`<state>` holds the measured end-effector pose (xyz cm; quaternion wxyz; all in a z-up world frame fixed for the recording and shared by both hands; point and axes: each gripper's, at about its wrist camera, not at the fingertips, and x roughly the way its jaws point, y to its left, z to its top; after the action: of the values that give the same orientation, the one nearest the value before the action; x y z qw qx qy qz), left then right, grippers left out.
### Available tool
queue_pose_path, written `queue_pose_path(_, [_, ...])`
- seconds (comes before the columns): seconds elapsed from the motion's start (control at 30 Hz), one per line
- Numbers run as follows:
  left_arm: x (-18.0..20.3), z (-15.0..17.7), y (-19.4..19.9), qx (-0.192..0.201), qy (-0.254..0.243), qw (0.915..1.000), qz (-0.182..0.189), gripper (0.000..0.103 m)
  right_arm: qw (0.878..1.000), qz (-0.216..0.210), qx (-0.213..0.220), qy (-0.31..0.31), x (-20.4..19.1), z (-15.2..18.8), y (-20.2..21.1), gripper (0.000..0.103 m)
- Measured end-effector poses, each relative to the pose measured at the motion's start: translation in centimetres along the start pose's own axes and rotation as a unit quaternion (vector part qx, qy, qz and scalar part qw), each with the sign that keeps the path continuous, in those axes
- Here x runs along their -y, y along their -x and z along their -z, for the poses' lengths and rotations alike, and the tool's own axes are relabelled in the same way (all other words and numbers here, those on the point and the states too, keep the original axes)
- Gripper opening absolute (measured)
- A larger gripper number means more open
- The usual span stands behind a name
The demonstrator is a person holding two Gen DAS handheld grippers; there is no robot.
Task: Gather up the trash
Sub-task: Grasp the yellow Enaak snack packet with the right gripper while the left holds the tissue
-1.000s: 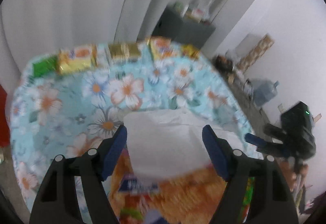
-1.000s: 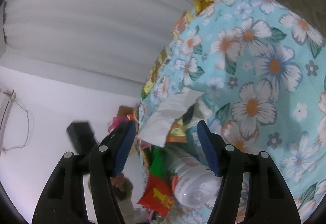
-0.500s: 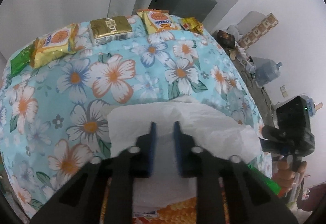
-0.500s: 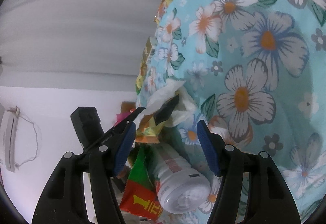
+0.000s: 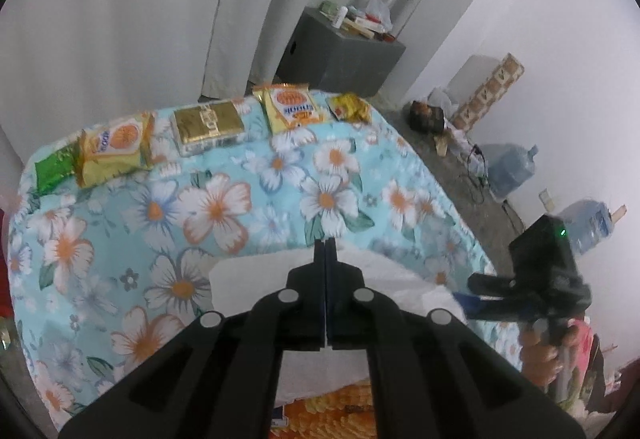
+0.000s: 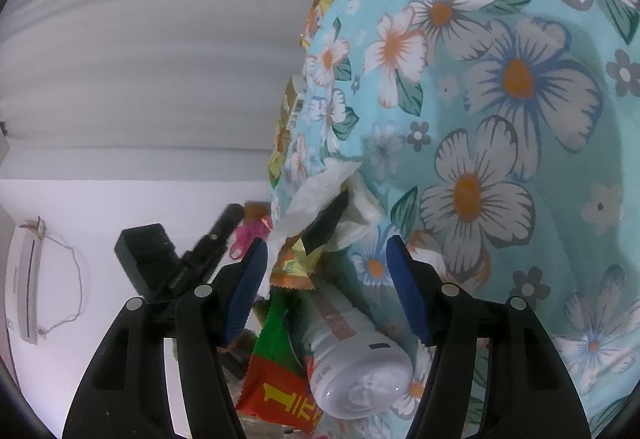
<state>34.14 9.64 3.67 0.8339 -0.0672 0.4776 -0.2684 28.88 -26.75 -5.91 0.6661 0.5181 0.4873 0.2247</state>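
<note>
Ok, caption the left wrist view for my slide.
Left gripper shut on white tissue paper over the floral blue tablecloth.

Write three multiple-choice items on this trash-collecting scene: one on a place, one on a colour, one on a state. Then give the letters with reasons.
1. Where do the snack packets lie?
A. along the far edge of the flowered cloth
B. on the grey cabinet
C. on the floor

2. What colour are the pads of the right tongs?
A. red
B. blue
C. yellow

3. How do the left tongs stand?
A. wide open over the cloth
B. shut on a bottle
C. shut on the white tissue

Key: 1 A, the packets sit in a row at the cloth's far edge. 2 B, both pads show blue. 3 C, the jaws meet with the tissue pinched between them.
</note>
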Motion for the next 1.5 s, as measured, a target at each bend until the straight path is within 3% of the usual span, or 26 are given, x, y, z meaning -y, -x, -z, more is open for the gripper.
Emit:
queue_pose_path(0.07, [-0.2, -0.2, 0.3, -0.022, 0.010, 0.9996, 0.018, 0.004, 1.000, -0.001, 0.000, -0.001, 0.1, 0.0, 0.2, 0.060])
queue_pose_path(0.13, [-0.1, 0.1, 1.1, -0.026, -0.003, 0.9995, 0.016, 0.025, 1.000, -0.002, 0.001, 0.000, 0.2, 0.0, 0.5, 0.060])
queue_pose_path(0.17, [0.1, 0.4, 1.6, -0.022, -0.023, 0.9995, 0.010, 0.044, 1.000, -0.002, 0.002, 0.001, 0.2, 0.0, 0.6, 0.060])
queue_pose_path(0.2, [0.6, 0.8, 2.2, -0.016, -0.053, 0.9985, 0.001, 0.051, 1.000, -0.002, 0.002, 0.001, 0.2, 0.0, 0.7, 0.060])
queue_pose_path(0.3, [2.1, 2.5, 3.3, -0.005, -0.137, 0.9903, -0.023, 0.060, 1.000, 0.000, 0.003, 0.000, 0.5, 0.0, 1.1, 0.060])
queue_pose_path(0.47, [4.1, 5.2, 1.7, -0.030, -0.235, 0.9692, -0.069, 0.061, 1.000, 0.003, 0.002, -0.005, 0.7, -0.1, 1.0, 0.060])
queue_pose_path(0.57, [4.5, 5.5, 0.3, -0.033, -0.257, 0.9607, -0.099, 0.061, 1.000, 0.005, -0.001, -0.004, 0.7, 0.1, 0.6, 0.060])
queue_pose_path(0.73, [4.1, 5.2, -1.0, -0.041, -0.264, 0.9557, -0.122, 0.061, 1.000, 0.009, 0.000, 0.000, 0.4, 0.1, 0.4, 0.060])
queue_pose_path(0.83, [4.0, 5.1, -1.3, -0.046, -0.261, 0.9565, -0.122, 0.051, 1.000, 0.007, 0.002, 0.000, 0.4, -0.1, 0.3, 0.060])
queue_pose_path(1.07, [3.5, 4.6, -1.5, -0.050, -0.231, 0.9652, -0.113, 0.009, 1.000, 0.002, -0.002, -0.006, 0.6, -0.2, -0.1, 0.060])
queue_pose_path(1.17, [3.5, 4.2, -1.2, -0.034, -0.222, 0.9678, -0.113, 0.000, 1.000, 0.000, -0.003, -0.009, 0.9, -0.3, -0.2, 0.060])
queue_pose_path(1.3, [3.3, 3.5, -0.2, -0.002, -0.201, 0.9730, -0.113, 0.000, 1.000, -0.005, -0.005, -0.014, 1.1, -0.4, -0.3, 0.060])
queue_pose_path(1.5, [3.2, 2.0, 2.4, 0.077, -0.148, 0.9805, -0.104, 0.000, 0.999, -0.012, -0.013, -0.026, 1.3, -0.7, -1.6, 0.060])
